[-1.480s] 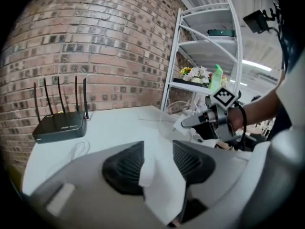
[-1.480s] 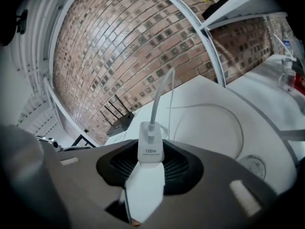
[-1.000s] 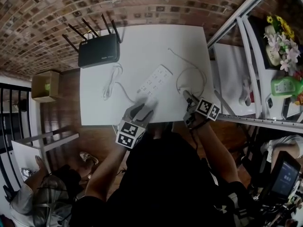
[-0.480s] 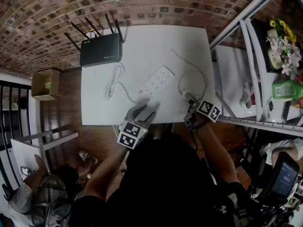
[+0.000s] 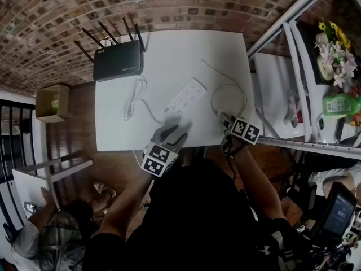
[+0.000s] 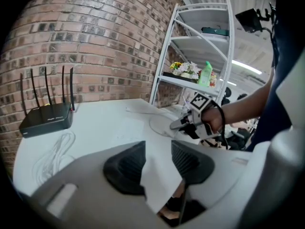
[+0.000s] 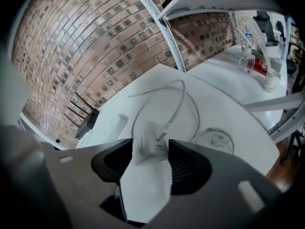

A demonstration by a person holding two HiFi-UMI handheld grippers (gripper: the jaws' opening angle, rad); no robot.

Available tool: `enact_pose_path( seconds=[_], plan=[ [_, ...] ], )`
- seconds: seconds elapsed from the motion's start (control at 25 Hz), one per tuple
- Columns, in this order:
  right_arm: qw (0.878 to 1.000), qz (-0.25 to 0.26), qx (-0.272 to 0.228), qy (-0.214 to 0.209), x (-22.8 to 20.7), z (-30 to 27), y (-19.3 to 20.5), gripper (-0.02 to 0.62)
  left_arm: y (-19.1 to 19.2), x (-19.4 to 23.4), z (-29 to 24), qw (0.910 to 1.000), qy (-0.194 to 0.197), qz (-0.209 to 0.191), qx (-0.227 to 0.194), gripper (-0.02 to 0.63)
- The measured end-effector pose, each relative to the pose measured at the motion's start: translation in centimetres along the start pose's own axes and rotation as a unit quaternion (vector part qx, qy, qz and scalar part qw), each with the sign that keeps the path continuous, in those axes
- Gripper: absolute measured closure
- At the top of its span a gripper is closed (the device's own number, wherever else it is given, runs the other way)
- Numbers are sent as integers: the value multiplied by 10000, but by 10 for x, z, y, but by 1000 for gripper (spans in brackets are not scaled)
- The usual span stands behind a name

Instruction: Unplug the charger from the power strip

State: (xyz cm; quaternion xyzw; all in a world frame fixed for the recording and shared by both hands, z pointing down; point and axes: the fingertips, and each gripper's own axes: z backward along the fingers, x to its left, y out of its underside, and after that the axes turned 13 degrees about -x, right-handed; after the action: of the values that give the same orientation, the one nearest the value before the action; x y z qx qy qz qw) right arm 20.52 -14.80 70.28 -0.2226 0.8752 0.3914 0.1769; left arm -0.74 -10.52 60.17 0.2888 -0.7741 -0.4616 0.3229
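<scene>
Left gripper hovers near the power strip's 7 o'clock end, jaws spread but just narrowing, nothing between. At the strip's 4 o'clock, right gripper jaws have just opened; the unplugged charger lies loose between them.

White charger and white power strip on my white bench. Black router at ten o'clock. Red-brown brick wall. Black-and-white square markers on my grey left hand-held gripper and right hand-held gripper.
</scene>
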Motion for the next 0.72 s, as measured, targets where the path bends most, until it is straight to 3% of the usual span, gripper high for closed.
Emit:
enact_pose_path(
  seconds=[0.4, 0.6, 0.68, 0.72],
  plan=[
    [9999, 84, -143, -11, -2, 25, -4, 345, -4, -9, -2, 9999, 68, 145, -29, 436],
    [9980, 217, -339, -497, 35, 45, -20, 359, -15, -9, 0, 9997, 58, 190, -132, 436],
    [9955, 323, -398, -795, 58, 53, -25, 397, -22, -7, 3, 9997, -5, 137, -202, 438],
    [9938, 383, -435, -948, 68, 58, -28, 448, -26, -5, 5, 9995, -85, 70, -281, 451]
  ],
)
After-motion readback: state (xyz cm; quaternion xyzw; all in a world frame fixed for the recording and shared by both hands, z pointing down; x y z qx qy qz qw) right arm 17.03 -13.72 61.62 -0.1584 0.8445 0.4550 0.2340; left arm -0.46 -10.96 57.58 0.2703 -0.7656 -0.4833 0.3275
